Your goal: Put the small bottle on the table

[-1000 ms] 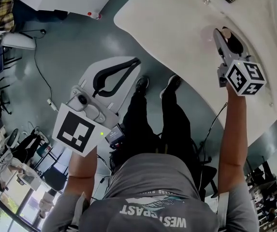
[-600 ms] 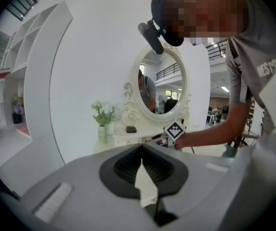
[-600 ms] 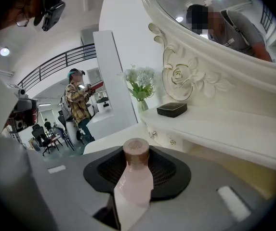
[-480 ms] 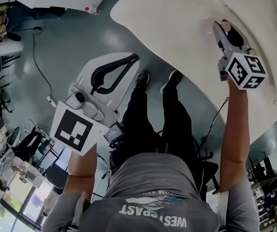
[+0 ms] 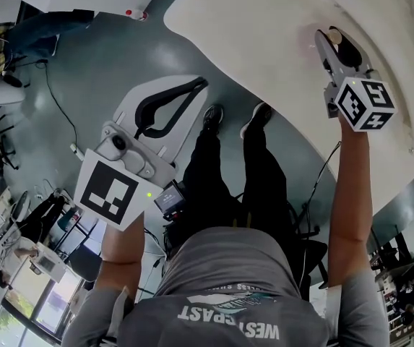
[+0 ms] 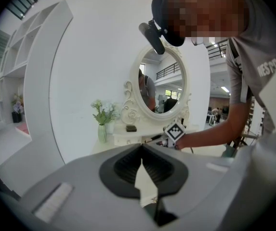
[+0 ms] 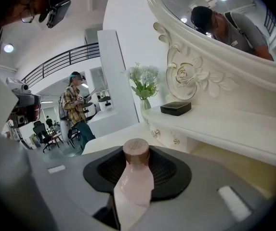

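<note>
Jaws of the right gripper (image 7: pixel 138 170) clasp the small pale-pink plastic bottle with brown cap (image 7: pixel 134 184) upright, over the white table (image 5: pixel 250 42) below, ready for setting down; the left gripper (image 6: pixel 141 170) hangs aside, closed, empty.

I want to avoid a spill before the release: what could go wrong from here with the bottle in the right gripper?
1. The small bottle is slim and is clamped in the right gripper. Whether its base touches the dressing table isn't visible, so letting go early could tip it.
2. The drawer shelf stands just ahead; pushing forward might knock the gripper against it.
</note>
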